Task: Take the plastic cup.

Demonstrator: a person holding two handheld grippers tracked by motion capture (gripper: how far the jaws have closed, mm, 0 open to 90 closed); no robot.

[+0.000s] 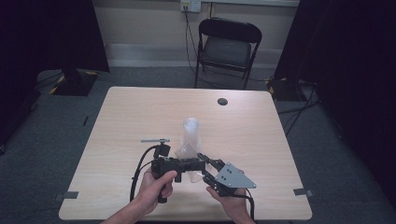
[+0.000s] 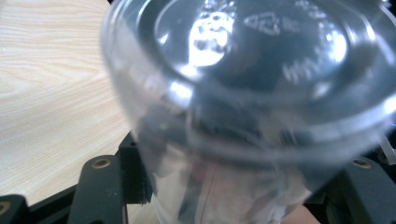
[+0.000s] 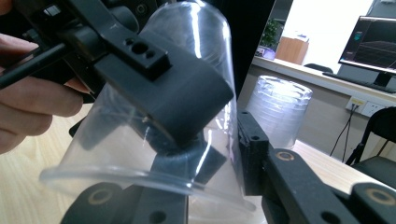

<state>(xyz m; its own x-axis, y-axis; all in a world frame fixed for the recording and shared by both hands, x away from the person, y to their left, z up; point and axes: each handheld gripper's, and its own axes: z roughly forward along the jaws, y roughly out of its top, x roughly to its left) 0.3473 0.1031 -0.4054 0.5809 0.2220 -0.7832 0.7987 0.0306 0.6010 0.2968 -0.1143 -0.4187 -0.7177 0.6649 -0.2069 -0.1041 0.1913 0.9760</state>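
Between both grippers' fingers, a clear cup (image 1: pixel 189 154) is being gripped, left gripper (image 1: pixel 187 164) clamping its wall, right gripper (image 1: pixel 204 169) spanning it, already off the stack (image 1: pixel 190 130) beyond, not yet set down.

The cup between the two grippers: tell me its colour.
The cup is clear, colourless plastic; the right gripper view shows it best.

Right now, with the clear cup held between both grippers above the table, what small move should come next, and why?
Probably close the right gripper firmly on the cup near its rim. Its fingers flank the cup there, while the left gripper reaches across the cup's wall; a sure right hold would let the left release.
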